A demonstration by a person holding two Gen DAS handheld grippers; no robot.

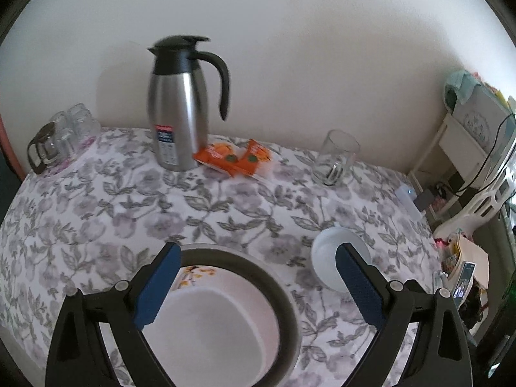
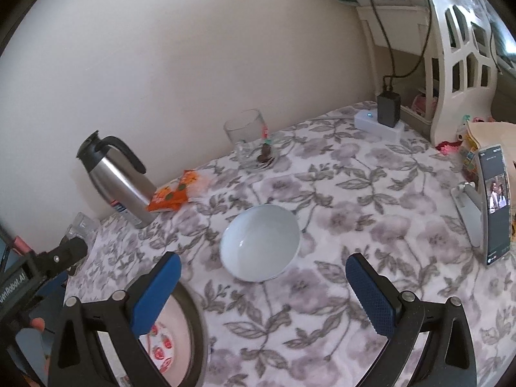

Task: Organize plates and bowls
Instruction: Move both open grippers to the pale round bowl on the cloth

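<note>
A dark-rimmed plate (image 1: pixel 287 306) lies on the flowered tablecloth with a white dish (image 1: pixel 213 329) stacked in it. My left gripper (image 1: pixel 258 287) hovers open over this stack, holding nothing. A small white bowl (image 1: pixel 325 258) sits to the right, partly behind the right fingertip (image 1: pixel 358 287). In the right wrist view the white bowl (image 2: pixel 261 245) sits upright just ahead of my open, empty right gripper (image 2: pixel 262 293). The dark-rimmed plate (image 2: pixel 193 322) shows at lower left behind the left finger, with a strawberry-patterned dish (image 2: pixel 161 348) in it.
A steel thermos jug (image 1: pixel 180 103), orange snack packets (image 1: pixel 235 158) and a glass mug (image 1: pixel 335 158) stand near the wall. Upturned glasses (image 1: pixel 64 135) sit far left. A phone on a stand (image 2: pixel 495 203), a charger block (image 2: pixel 387 113) and a white shelf (image 2: pixel 451 48) are at the right.
</note>
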